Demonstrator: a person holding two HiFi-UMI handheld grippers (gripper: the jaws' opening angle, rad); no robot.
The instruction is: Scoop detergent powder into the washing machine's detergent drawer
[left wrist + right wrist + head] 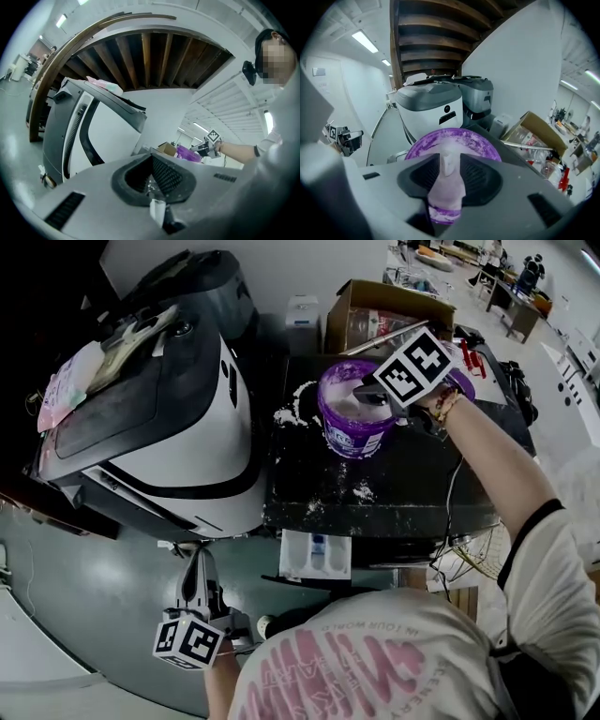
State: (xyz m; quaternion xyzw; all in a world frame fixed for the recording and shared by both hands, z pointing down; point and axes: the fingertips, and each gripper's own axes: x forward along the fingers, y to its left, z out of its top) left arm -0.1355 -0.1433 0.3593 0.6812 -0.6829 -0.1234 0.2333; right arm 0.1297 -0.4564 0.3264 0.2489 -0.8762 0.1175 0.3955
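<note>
At the bottom of the head view is the person's white printed shirt (375,667). At lower left the left gripper (199,563) points up the frame. Its two jaws are closed together with only powder flecks between them, and a small white piece at their base cannot be identified. Just up and right of it, near but apart, the one detergent drawer (292,559) stands pulled out toward the person from the front edge of a dark top (412,493), open side up. That top is dusted with spilled powder (362,491). Further up the frame stands the one purple tub (354,439), upright and white inside, with the right gripper (371,396) tilted down over its rim. In the right gripper view its jaws stand wide apart, and the single scoop (446,192) lies loose in the gap, not pinched. The scoop's long axis runs along the jaws, with its narrow end up between the fingertips toward the tub and its wider purple-edged end at the bottom of the frame. Two machines fill the upper left, a white machine (220,427) with a grey machine (202,287) behind it. One cardboard box (375,301) sits at top centre.
</note>
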